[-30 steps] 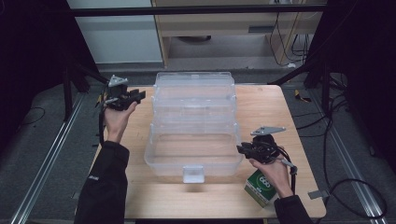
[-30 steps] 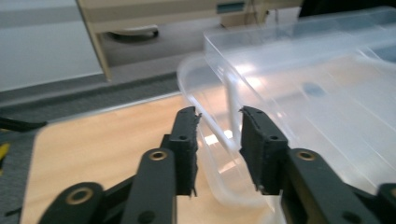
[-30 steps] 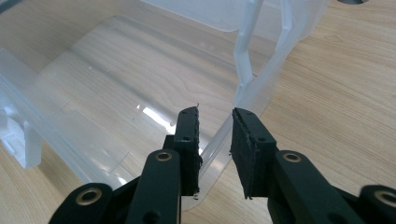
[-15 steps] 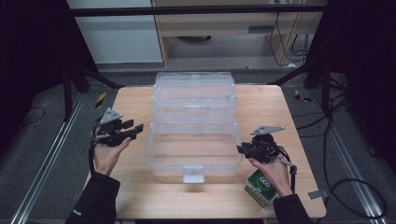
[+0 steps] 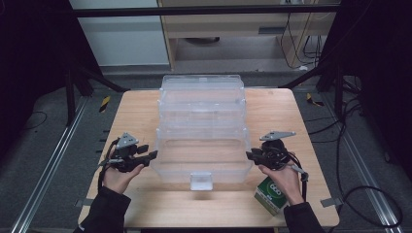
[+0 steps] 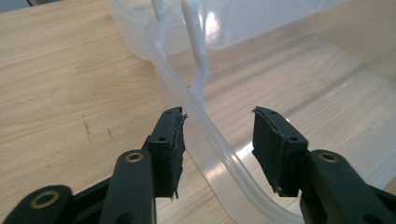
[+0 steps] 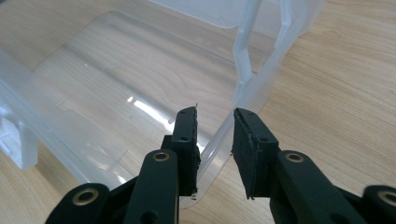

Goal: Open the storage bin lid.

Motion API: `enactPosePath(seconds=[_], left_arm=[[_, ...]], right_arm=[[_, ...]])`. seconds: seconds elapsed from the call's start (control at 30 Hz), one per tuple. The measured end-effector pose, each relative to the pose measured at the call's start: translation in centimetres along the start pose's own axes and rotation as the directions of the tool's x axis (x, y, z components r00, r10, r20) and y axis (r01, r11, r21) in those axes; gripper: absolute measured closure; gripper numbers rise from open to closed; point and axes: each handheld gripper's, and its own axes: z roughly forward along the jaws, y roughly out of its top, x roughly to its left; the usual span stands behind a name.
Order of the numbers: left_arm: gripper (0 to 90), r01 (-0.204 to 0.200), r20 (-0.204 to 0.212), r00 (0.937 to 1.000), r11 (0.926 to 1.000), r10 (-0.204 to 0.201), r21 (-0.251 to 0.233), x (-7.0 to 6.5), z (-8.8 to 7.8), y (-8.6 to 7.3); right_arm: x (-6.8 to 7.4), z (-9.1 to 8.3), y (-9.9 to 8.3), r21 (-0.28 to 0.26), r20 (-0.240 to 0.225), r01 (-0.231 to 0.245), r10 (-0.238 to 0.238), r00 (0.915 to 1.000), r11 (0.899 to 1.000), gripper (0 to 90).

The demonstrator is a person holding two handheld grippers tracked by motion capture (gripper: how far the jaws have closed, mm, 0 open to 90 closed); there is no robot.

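Okay, clear plastic box [image 5: 201,167] sits mid-table [image 5: 136,111], lid folded back behind it, nothing inside as far as the walls show. In the high view the left gripper [image 5: 153,155] is at the box's left side wall and the right gripper [image 5: 248,155] at its right side wall, both near the front end.

Left gripper view: left gripper [image 6: 217,126] straddles the rim [image 6: 219,154] – one jaw outside, one inside. Its jaws have just been closing, with the rim between them, but a gap shows on the inner side, so not clamped yet.

Right gripper view: right gripper [image 7: 215,116] has its jaws narrow with the rim [image 7: 219,140] filling the gap – reads as clamped on the wall.

Handling, as a judgement: thin see-through plastic, so light, a bit flexible and slick. The walls will likely bow if squeezed hard or lifted from one side. The best hold is the thickened rim, both sides at matching spots, so it stays level. The open lid adds weight at the back and may swing.

A small green and white carton [image 5: 269,194] stands just beside the right hand [image 5: 286,177], apart from the box
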Motion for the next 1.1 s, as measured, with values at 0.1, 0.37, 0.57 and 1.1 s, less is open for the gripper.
enactPosePath(seconds=[0.1,0.37,0.57,1.1], left_arm=[[61.8,-0.008,0.001,1.0,0.9996,0.008,0.027,-0.2,0.5,-0.2],[65.0,0.007,-0.01,0.9999,0.9995,-0.007,0.031,-0.1,0.7,-0.2],[62.4,-0.001,-0.016,0.9999,0.9995,0.002,0.031,-0.1,0.7,-0.2],[41.6,0.031,-0.067,0.9972,0.9981,-0.034,-0.053,1.7,-1.8,0.3]], right_arm=[[0.0,0.0,0.0,-0.003,0.003,-0.001,0.001,1.0,1.0,70.8],[0.1,0.0,0.0,-0.003,0.004,-0.003,0.003,1.0,1.0,70.8],[0.0,0.0,0.0,-0.005,-0.007,-0.016,0.015,0.9999,1.0,70.5],[-0.3,-4.3,0.0,0.048,0.006,0.021,-0.021,0.9998,0.999,34.8]])
